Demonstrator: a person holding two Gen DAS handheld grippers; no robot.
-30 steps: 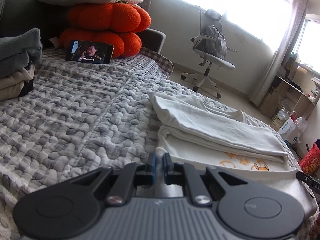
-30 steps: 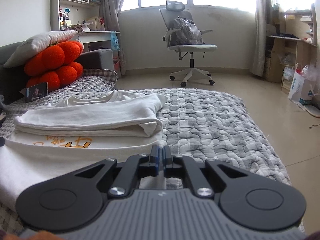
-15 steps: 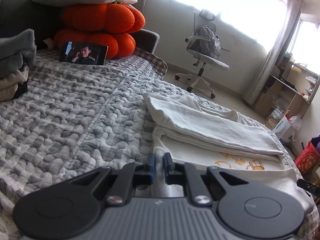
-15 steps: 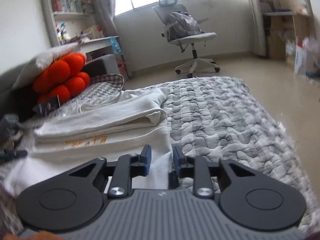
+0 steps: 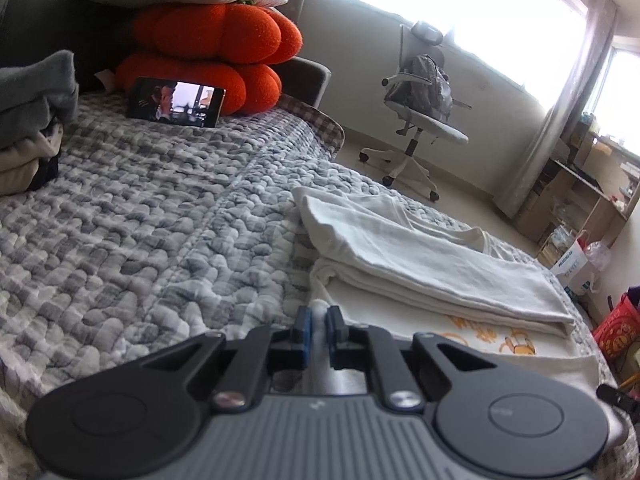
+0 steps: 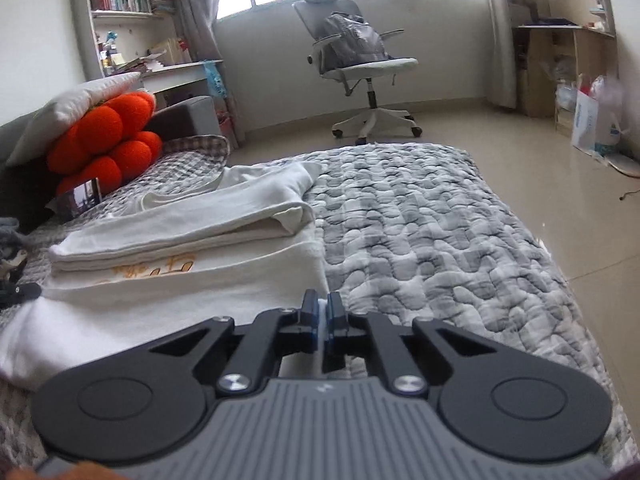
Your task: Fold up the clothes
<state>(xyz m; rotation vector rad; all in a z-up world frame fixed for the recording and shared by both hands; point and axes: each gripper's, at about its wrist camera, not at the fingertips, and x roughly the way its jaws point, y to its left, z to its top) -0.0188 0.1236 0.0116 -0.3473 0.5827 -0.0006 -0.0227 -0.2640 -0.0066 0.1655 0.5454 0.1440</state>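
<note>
A white shirt [image 5: 440,264] with an orange print [image 5: 488,332] lies on the grey quilted bed [image 5: 140,240], its far part folded over into a thick band. The near hem runs between both grippers. My left gripper [image 5: 318,322] is shut on the hem's left corner, and white cloth shows between its blue pads. In the right wrist view the same shirt [image 6: 180,232] lies to the left. My right gripper [image 6: 322,312] is at the hem's right corner; its jaws are closing, with a strip of white cloth pinched between them.
Orange cushions [image 5: 212,40] under a white pillow and a lit phone [image 5: 176,102] stand at the bed's head. A stack of folded clothes [image 5: 28,120] sits far left. An office chair [image 6: 360,64] and the floor lie beyond the bed's edge [image 6: 532,248].
The right gripper's jaws spread apart at the hem, then narrowed again on the cloth, and its view rolled slightly. The left gripper kept its grip and stayed put.
</note>
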